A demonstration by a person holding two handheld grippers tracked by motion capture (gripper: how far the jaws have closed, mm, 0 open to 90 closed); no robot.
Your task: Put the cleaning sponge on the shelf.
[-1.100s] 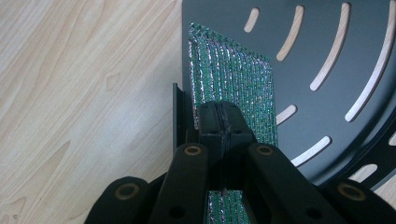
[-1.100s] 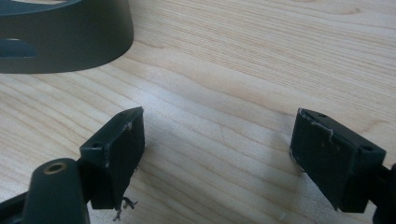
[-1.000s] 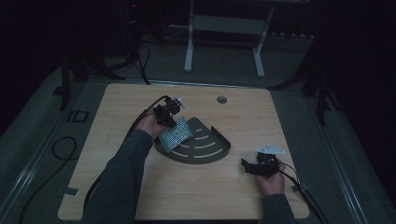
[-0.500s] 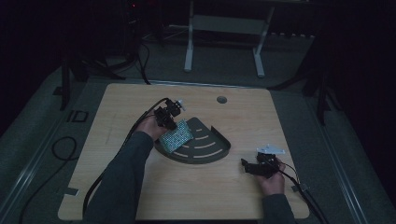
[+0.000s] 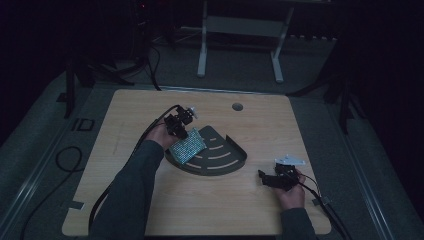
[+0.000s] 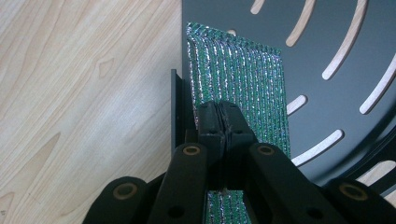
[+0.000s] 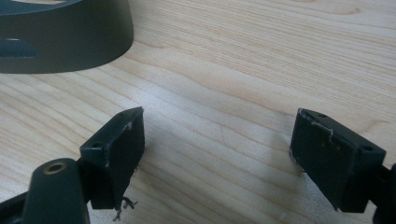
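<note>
Lettering "ID" [image 5: 83, 124] shows on the floor mat at left of the high view, beside the wooden tabletop [image 5: 150, 200]; no other readable writing. Left gripper [image 5: 178, 125], centre-left of frame, has jaws clamped tight on a glittery green cloth [image 6: 243, 84], which lies over the left edge of a dark slotted fan-shaped tray [image 5: 220, 160] mid-tabletop. Right gripper [image 5: 274, 180], lower right, rests on bare wood w/ jaws wide apart, holding nothing; tray wall [image 7: 70, 42] at upper left of its view. Round hole [image 5: 237, 106] near tabletop's far edge; cables on floor at left.
</note>
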